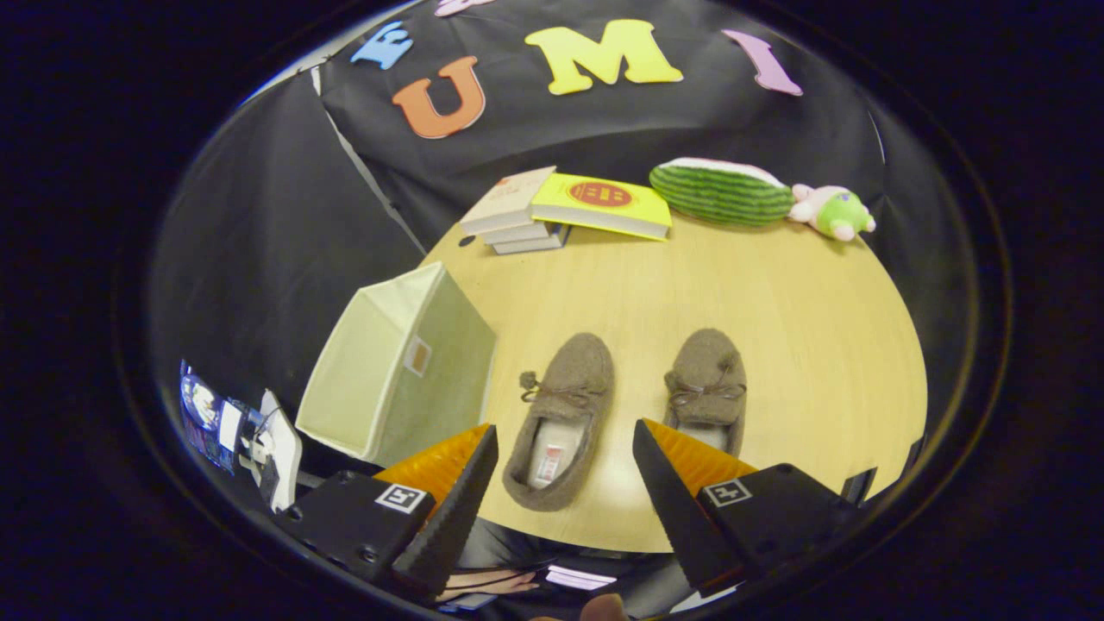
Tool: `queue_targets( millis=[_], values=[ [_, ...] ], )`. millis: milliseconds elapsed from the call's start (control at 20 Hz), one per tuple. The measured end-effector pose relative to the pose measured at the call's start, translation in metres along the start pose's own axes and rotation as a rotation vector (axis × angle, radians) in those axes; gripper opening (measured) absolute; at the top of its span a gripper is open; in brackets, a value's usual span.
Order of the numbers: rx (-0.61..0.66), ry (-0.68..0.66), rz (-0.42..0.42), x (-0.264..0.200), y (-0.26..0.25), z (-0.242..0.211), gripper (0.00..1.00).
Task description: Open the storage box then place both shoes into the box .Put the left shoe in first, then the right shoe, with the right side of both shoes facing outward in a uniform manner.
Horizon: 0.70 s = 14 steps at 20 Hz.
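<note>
Hovering above the near edge of the desk (776,345), the gripper (565,470) has its jaws spread wide and released, pressing on nothing. Taking the left shoe (561,414) as the landmark: it lies flat on the desk with its heel between the 2 fingers and its toe pointing away from them. The right shoe (707,384) lies parallel just to its right, apart from it, its heel partly hidden behind the right finger. The storage box (401,366) stands close on the left shoe's other side, at the desk's edge; it looks closed, though the view is too warped to be sure. Well beyond the left shoe's toe sits a stack of books (561,211), with a watermelon plush (720,191) and a small plush toy (835,212) further right along the far edge.
</note>
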<state>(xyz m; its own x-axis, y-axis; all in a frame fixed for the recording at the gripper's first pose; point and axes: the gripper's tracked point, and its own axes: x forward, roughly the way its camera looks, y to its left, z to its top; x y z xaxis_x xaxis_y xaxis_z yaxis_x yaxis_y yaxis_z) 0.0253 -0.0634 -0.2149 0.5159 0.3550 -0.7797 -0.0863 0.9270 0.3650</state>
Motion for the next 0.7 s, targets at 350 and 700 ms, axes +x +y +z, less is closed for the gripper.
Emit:
queue_targets(
  millis=[350,700],
  values=[
    [0.123,0.165,0.016,0.055,-0.020,-0.024,0.99],
    [0.189,0.286,0.043,0.094,-0.017,-0.044,0.72]
  ],
)
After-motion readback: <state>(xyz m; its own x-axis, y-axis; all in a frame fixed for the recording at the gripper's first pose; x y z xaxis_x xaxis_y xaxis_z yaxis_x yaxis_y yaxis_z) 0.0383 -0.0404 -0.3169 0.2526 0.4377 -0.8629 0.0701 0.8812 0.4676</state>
